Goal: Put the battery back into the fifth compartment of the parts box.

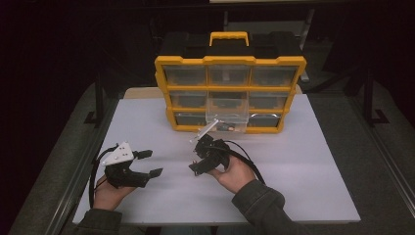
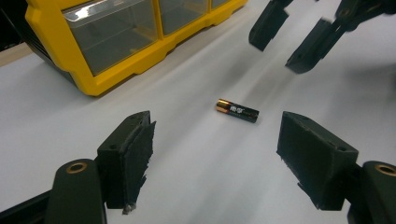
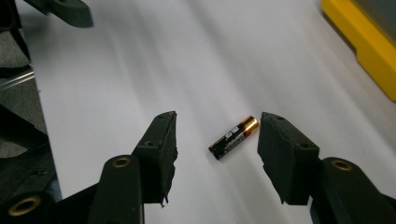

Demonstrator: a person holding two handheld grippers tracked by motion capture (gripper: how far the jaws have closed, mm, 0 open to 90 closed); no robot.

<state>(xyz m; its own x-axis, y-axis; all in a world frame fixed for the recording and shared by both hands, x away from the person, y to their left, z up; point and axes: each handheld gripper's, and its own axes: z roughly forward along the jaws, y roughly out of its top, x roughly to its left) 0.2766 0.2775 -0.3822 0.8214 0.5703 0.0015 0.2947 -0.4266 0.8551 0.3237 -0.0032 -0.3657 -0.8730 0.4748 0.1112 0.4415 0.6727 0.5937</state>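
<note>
A black AA battery with a gold end (image 3: 233, 136) lies flat on the white table (image 1: 303, 166). My right gripper (image 3: 217, 128) hangs low over it, jaws open on either side; the pads do not press on it, though the right pad (image 3: 280, 149) is close to the gold end. In the left gripper view the battery (image 2: 237, 110) lies just ahead of my left gripper (image 2: 217, 140), which is open and holds nothing. From the high view the left gripper (image 1: 151, 163) points right toward the right gripper (image 1: 194, 160), a short gap between them.
A yellow parts organizer (image 1: 230, 61) with clear drawers stands at the back middle of the table. One clear drawer (image 1: 226, 113) in its middle column is pulled out toward me, just beyond the right gripper. The organizer's corner (image 2: 88, 84) shows left of the battery.
</note>
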